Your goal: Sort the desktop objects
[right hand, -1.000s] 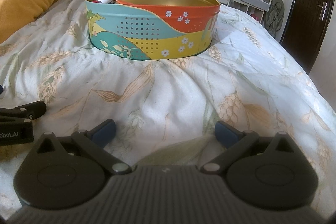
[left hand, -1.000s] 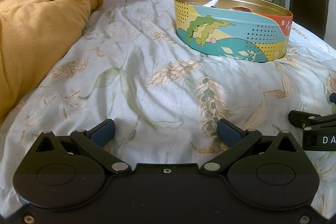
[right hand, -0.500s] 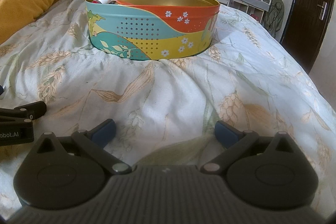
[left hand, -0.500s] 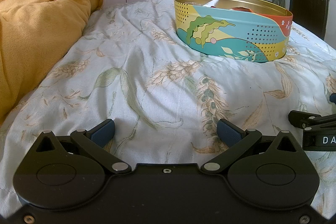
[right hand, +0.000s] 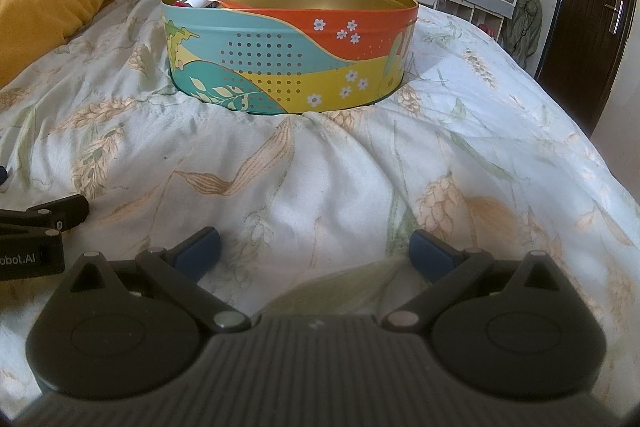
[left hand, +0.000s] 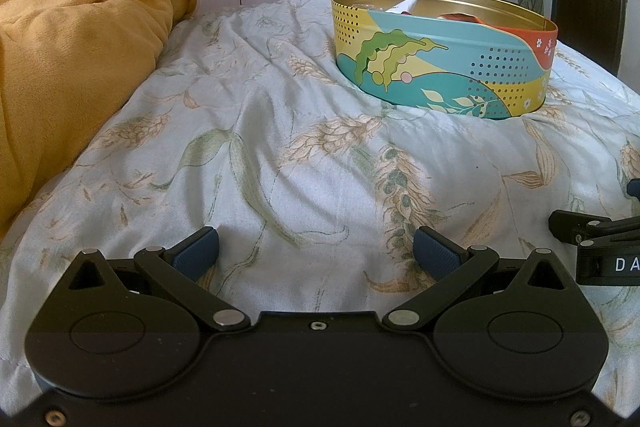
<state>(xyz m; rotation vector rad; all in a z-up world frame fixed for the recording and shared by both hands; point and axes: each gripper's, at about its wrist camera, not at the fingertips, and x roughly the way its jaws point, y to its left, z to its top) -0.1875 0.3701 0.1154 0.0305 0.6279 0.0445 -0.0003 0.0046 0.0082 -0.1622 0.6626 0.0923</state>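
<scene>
Looks nearly done: some things already inside the tin [right hand: 288, 67], nothing loose on the bed [left hand: 300, 167], left tongs [left hand: 316, 253] and right tongs [right hand: 316, 251] wide open and empty.

We see soft daylight, bright patch on bed [right hand: 460, 75] far right; fisheye bends edges, corners black.

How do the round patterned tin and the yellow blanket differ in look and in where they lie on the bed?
The tin is rigid and round, painted in several colours; the yellow blanket is soft, plain and bunched up. The tin stands open ahead of both grippers with items inside; the blanket is heaped at the left. Both rest on the floral bedspread.
</scene>
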